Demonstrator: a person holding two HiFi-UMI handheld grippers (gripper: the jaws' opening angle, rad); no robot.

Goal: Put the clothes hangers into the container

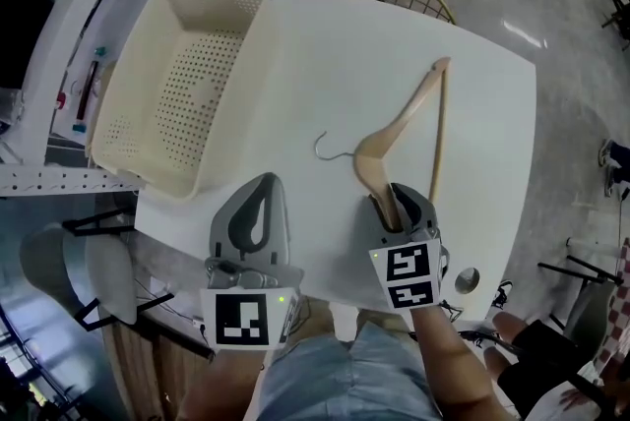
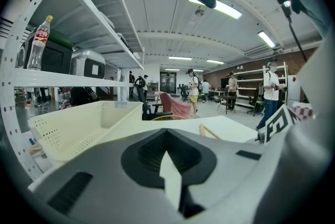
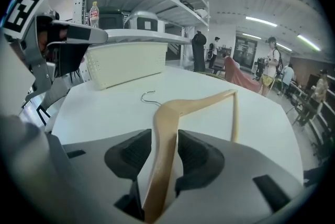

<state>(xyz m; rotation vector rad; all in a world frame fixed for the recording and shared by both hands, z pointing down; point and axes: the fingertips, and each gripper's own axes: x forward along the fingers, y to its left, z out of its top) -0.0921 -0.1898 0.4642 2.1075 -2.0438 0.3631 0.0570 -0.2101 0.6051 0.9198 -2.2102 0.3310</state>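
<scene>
My right tool [image 1: 392,201] is open wide. One arm of the wooden hanger [image 1: 399,129] sits between its jaws, not squeezed yet. My left tool [image 1: 258,188] is shut and holds nothing. The hanger lies on the white desk [image 1: 295,45]. The container [image 1: 128,85] is empty, so I think the job has only begun.

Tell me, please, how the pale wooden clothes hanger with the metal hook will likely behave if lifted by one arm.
The pale wooden clothes hanger looks rigid, so it should probably keep its shape. Gripped near one arm's end, where the right gripper straddles it, it would likely pivot and droop.
</scene>
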